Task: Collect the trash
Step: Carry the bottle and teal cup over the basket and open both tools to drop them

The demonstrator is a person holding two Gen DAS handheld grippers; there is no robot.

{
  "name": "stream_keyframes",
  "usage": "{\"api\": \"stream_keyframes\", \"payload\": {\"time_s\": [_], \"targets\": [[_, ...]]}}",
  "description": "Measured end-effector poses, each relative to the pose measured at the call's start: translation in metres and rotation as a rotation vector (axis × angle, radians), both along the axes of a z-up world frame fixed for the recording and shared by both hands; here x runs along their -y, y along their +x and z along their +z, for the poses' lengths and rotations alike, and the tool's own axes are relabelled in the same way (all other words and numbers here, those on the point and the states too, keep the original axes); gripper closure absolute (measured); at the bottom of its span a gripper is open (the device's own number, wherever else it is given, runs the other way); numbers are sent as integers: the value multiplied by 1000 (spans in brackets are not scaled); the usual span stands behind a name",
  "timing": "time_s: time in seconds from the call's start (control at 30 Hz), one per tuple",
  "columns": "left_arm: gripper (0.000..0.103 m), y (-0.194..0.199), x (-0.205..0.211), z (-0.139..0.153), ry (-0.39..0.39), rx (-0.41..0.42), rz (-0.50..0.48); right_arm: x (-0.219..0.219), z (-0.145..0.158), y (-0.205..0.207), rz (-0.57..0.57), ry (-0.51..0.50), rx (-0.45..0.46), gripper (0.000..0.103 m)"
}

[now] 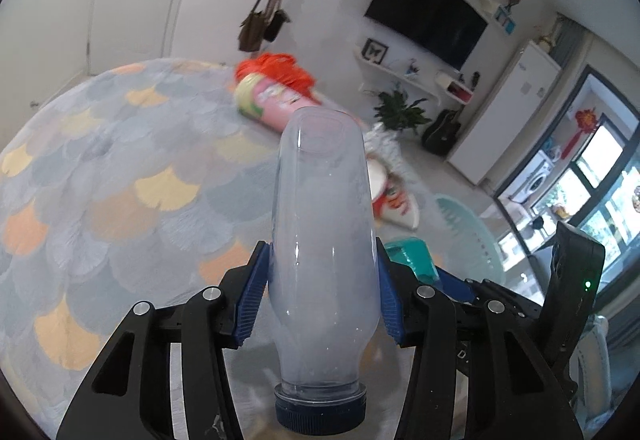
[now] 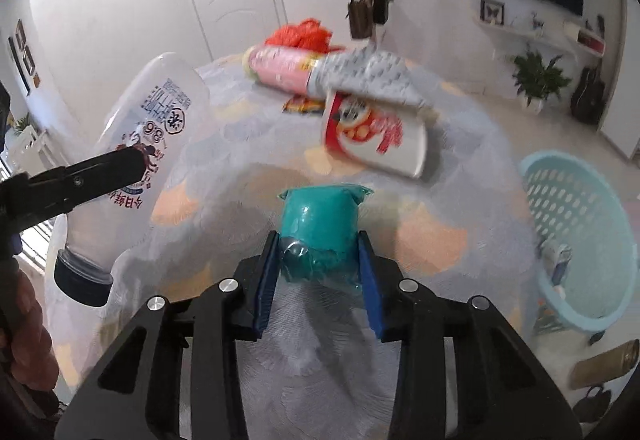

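The left gripper pinches a cloudy plastic bottle across its body, both blue pads pressed against its sides. The bottle's dark cap points back toward the camera and its base points away, over the table. From the right wrist view the same bottle hangs tilted above the table's left edge, cap lowest, with printed lettering on its side and one black finger of the left gripper across it.

The right gripper is clamped on a teal plastic packet, its pads touching both sides of the crumpled lower part; whether the packet rests on the cloth or is lifted just clear of it cannot be told from this view.

The table is covered by a scallop-patterned cloth in grey, yellow and orange. Farther back on it lie a red-and-white paper cup on its side, a pink cylindrical can also lying down, a grey dotted wrapper across the two, and an orange mesh bundle behind the can. A pale blue perforated basket stands on the floor to the right of the table, with a few small items inside.
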State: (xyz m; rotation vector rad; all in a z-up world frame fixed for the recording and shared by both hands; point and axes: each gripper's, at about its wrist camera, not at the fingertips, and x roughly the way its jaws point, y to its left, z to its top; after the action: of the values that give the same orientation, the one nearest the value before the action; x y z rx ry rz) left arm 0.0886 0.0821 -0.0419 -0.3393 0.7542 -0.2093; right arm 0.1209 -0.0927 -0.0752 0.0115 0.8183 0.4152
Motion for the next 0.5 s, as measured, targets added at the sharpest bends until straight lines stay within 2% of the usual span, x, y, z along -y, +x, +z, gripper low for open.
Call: {"api": "stream_keyframes", "payload": {"time_s": [0.23,0.37,0.5], "targets": [[55,15,33,34,-67,104,-85,56,41,4,-124,34,97,69],[55,30,64,49,-60,145,-143,99,57,10,-214,40,131,69],[55,48,103,57,-66,167,-208,133,60,17,-286,41,135,69]]}}
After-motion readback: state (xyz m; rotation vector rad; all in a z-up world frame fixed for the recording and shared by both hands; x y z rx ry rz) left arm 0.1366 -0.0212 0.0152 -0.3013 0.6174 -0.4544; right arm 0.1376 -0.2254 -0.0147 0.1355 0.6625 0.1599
